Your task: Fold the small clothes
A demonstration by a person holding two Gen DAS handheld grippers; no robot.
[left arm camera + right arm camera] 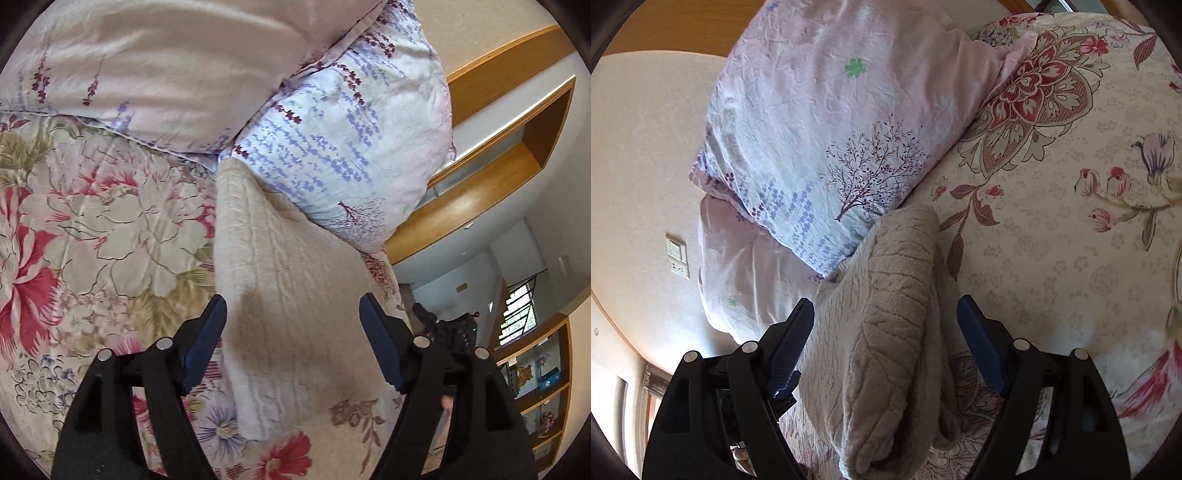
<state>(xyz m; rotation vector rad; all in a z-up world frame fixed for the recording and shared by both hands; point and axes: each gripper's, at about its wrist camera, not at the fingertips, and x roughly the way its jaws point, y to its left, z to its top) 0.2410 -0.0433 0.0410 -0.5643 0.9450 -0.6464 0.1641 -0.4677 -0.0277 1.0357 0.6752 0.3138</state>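
Below, the folded beige knit (pixel 295 295) lies between both wide-spread claws, left claw (pixel 293 306) and right claw (pixel 885 308).

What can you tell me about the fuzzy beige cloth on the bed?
The cloth is beige and fluffy, with a raised leaf-vein or cable pattern, like a soft knit or fleece. It is folded into a long, thick bundle with rounded edges. It lies flat on the flowery bedspread, and its far end touches the pillow with the little tree print. Both grippers, left and right, are open with fingers on either side of it, not pinching it.
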